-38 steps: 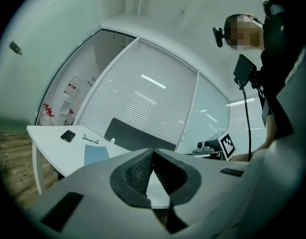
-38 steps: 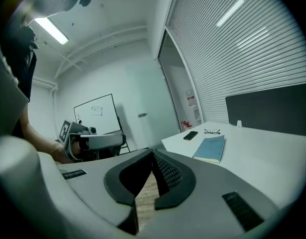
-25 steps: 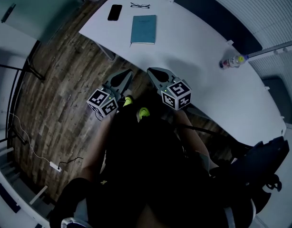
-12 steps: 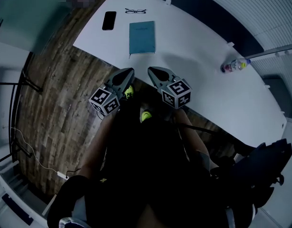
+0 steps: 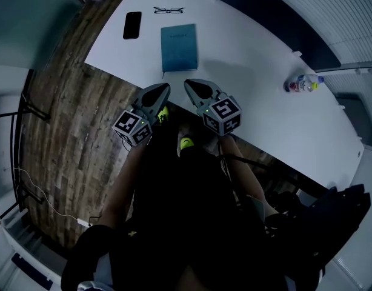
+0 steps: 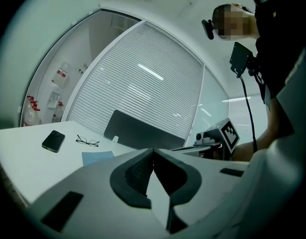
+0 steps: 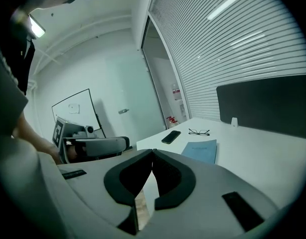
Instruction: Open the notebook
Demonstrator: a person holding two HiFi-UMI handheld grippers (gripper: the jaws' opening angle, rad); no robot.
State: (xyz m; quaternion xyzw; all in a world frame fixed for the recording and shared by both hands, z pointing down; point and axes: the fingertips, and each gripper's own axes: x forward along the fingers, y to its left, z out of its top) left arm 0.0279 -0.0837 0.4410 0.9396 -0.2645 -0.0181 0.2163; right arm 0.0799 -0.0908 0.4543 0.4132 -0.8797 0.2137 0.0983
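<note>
A closed blue notebook (image 5: 179, 46) lies flat on the white table (image 5: 246, 83), near its front edge. The notebook (image 7: 200, 150) also shows in the right gripper view and as a blue sliver (image 6: 97, 157) in the left gripper view. My left gripper (image 5: 164, 88) hangs in front of the table edge, just short of the notebook, jaws shut and empty. My right gripper (image 5: 189, 86) is beside it, also shut with nothing between its tips. Both tips (image 6: 153, 150) (image 7: 152, 151) touch in their own views.
A black phone (image 5: 132, 25) and a pair of glasses (image 5: 168, 10) lie beyond the notebook at the table's far left. A plastic bottle (image 5: 302, 83) lies on its side at the right. A dark divider panel (image 7: 267, 103) lines the table's back. Wooden floor (image 5: 65, 126) at left.
Both grippers have come closer to the table's front edge and the notebook; the table and notebook now sit nearer in the head view. Both stay shut.
</note>
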